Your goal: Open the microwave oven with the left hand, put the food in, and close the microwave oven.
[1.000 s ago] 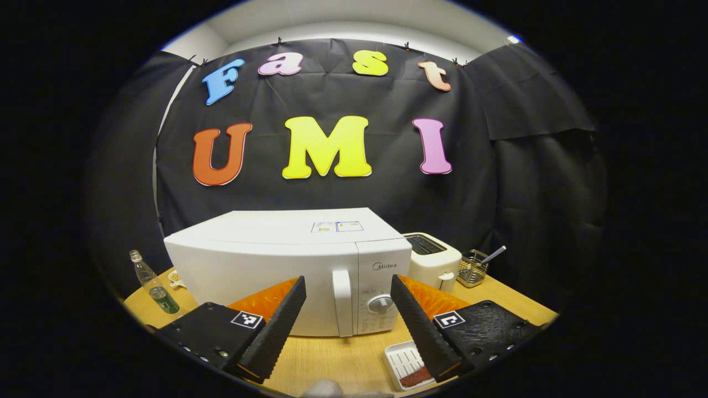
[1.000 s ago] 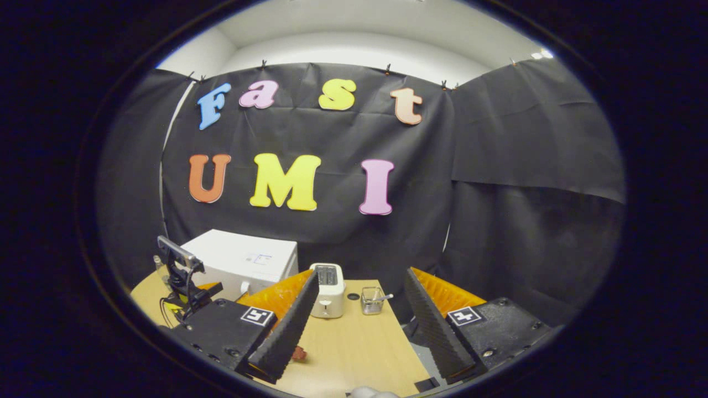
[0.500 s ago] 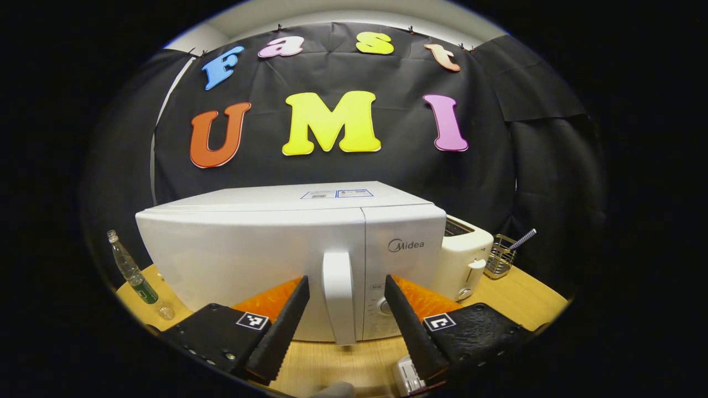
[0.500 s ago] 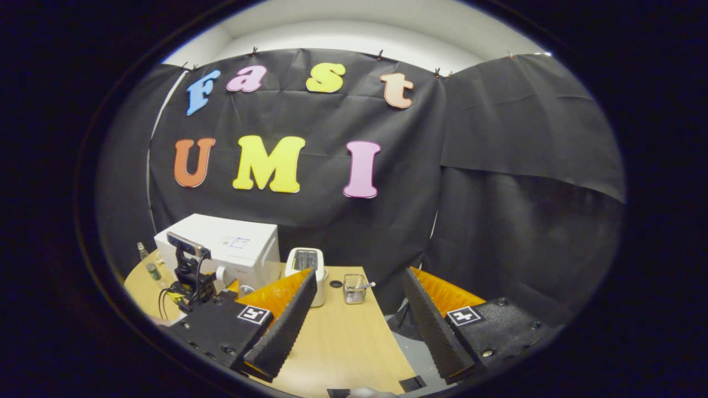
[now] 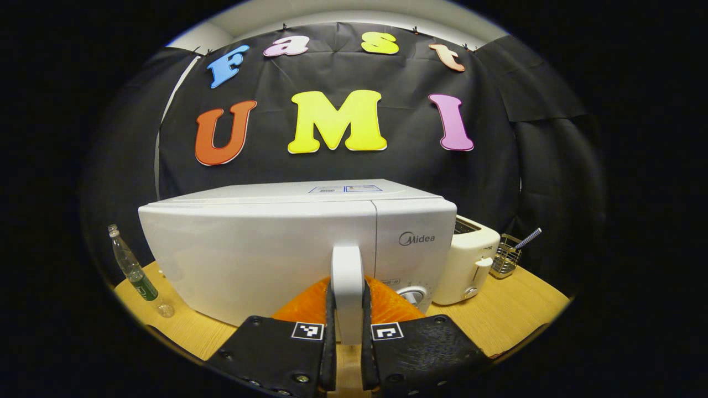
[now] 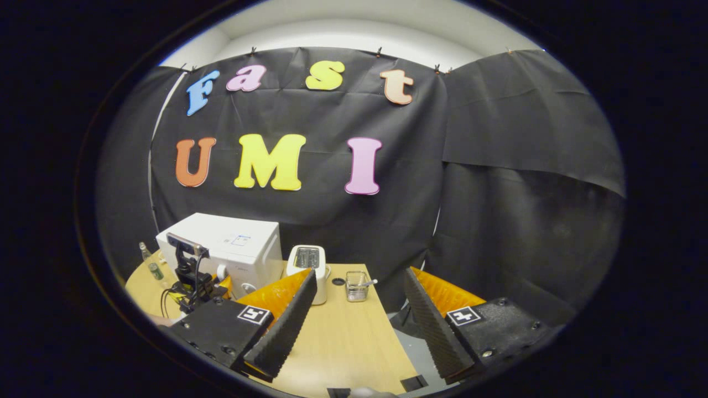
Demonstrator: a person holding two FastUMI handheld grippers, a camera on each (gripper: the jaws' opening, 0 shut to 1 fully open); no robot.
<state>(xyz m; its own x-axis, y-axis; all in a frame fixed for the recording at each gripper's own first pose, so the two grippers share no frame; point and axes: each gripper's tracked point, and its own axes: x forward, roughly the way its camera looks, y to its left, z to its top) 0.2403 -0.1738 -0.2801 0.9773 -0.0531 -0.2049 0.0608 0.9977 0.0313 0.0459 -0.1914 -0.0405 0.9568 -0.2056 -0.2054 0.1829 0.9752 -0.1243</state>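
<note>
Your left gripper [image 5: 347, 354] has both fingers pressed on the vertical door handle [image 5: 347, 287] of the white microwave [image 5: 260, 254] (door flush, not swung out) on the wooden table [image 5: 514, 309], while your right gripper [image 6: 354, 326] hangs with fingers spread, holding nothing, off beside the toaster [image 6: 307, 264].

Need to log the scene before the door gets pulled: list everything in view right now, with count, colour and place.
microwave oven: one, white, door shut, on the table
door handle: one, white, upright, between the left gripper's fingers
toaster: one, cream, right of the microwave oven
wire basket: one, metal, holding a striped straw, right of the toaster
bottle: one, clear with green label, left of the microwave oven
table: one, light wood
left gripper: one, shut on the door handle
right gripper: one, open, over the table
</note>
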